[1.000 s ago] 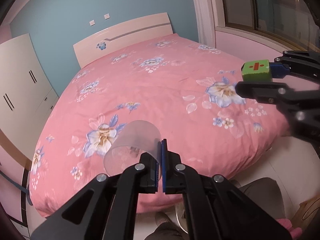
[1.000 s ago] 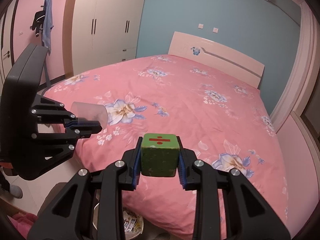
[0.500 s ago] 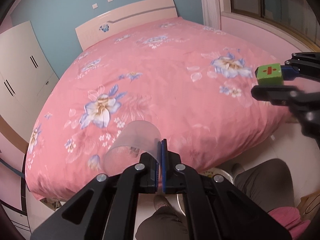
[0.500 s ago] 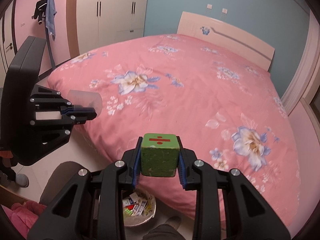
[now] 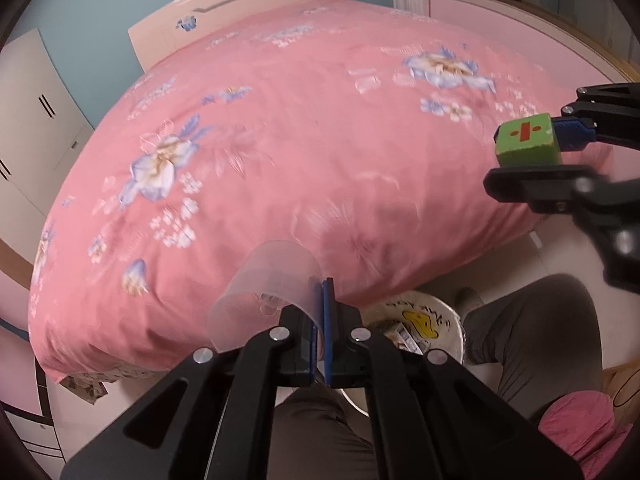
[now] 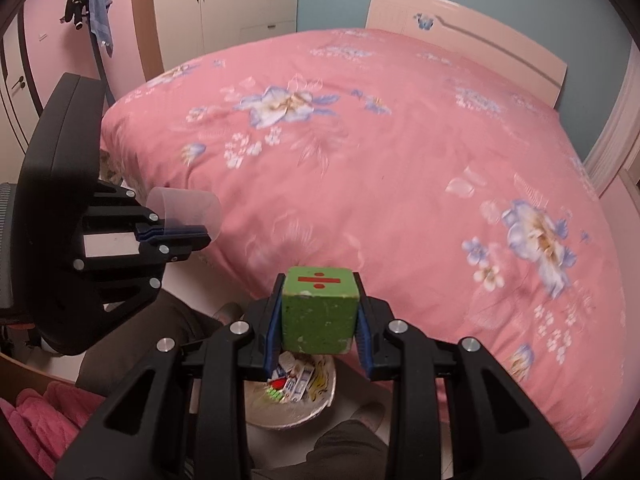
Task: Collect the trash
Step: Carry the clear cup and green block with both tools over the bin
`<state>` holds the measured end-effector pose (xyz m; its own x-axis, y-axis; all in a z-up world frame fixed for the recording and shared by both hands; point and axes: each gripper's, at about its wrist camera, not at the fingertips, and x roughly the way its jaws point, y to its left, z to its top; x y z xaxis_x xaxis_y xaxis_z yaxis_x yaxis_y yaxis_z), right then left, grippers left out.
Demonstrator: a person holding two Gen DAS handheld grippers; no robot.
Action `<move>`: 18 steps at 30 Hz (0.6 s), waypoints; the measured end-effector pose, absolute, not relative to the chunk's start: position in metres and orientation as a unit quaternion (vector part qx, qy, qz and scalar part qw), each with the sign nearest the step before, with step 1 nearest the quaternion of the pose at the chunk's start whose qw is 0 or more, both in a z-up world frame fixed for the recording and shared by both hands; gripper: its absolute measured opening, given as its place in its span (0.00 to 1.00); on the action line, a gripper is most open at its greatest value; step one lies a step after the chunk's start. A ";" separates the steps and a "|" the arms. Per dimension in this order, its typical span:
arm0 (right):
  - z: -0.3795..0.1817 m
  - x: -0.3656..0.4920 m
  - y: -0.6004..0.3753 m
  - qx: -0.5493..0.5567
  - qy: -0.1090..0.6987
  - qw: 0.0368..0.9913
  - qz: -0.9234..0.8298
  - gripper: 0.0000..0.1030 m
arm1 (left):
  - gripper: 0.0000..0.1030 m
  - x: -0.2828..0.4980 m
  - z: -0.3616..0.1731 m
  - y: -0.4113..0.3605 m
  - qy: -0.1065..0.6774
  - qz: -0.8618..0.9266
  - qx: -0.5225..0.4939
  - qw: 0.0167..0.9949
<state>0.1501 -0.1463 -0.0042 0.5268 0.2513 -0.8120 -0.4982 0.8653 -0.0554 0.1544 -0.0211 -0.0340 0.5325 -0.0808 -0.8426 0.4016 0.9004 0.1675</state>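
A: What's crowding the trash bin (image 6: 320, 402)?

B: The bed (image 6: 400, 184) overhangs its far side, and the person's legs (image 5: 532, 332) flank it left and right.

A: Any way in?

B: From above only; the bin's mouth is open, though wrappers (image 6: 294, 384) already lie inside. The floor (image 5: 532, 256) past the right leg is bare.

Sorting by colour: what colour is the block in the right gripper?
Green block, red division sign on top; clearest in the right wrist view.

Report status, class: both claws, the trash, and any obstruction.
Left claw shut on clear plastic cup. Right claw shut on green cube. Trash bin below, nothing visibly blocking.
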 end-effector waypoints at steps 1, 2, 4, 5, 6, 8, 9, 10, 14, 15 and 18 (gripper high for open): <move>-0.011 0.150 -0.146 -0.139 0.441 0.859 0.219 0.31 | 0.04 0.154 -0.040 -0.021 0.467 -0.140 0.170 0.856; -0.015 0.150 -0.146 -0.136 0.445 0.857 0.221 0.31 | 0.04 0.154 -0.045 -0.021 0.471 -0.141 0.167 0.854; -0.027 0.149 -0.145 -0.133 0.456 0.851 0.226 0.31 | 0.04 0.153 -0.058 -0.020 0.483 -0.143 0.158 0.849; -0.035 0.148 -0.143 -0.132 0.462 0.847 0.228 0.31 | 0.04 0.153 -0.064 -0.019 0.489 -0.144 0.155 0.846; -0.040 0.148 -0.142 -0.131 0.466 0.844 0.230 0.31 | 0.04 0.153 -0.072 -0.019 0.496 -0.144 0.151 0.843; -0.052 0.146 -0.139 -0.129 0.475 0.838 0.234 0.31 | 0.04 0.152 -0.083 -0.019 0.504 -0.144 0.149 0.839; -0.059 0.145 -0.138 -0.128 0.480 0.835 0.235 0.31 | 0.04 0.152 -0.089 -0.019 0.509 -0.145 0.149 0.835; -0.066 0.145 -0.136 -0.127 0.486 0.831 0.238 0.31 | 0.04 0.151 -0.096 -0.019 0.514 -0.143 0.150 0.833; -0.091 0.141 -0.130 -0.127 0.504 0.819 0.244 0.31 | 0.04 0.149 -0.118 -0.020 0.528 -0.139 0.153 0.824; -0.098 0.140 -0.128 -0.126 0.509 0.815 0.245 0.31 | 0.04 0.148 -0.123 -0.020 0.531 -0.138 0.153 0.822; -0.115 0.138 -0.126 -0.121 0.523 0.807 0.246 0.31 | 0.04 0.149 -0.135 -0.021 0.539 -0.136 0.152 0.818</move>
<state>0.1385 -0.1261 -0.1154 0.3313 0.2700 -0.9041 -0.5226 0.8503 0.0624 0.1487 -0.0207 -0.1353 0.3829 -0.0582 -0.9220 0.3850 0.9173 0.1020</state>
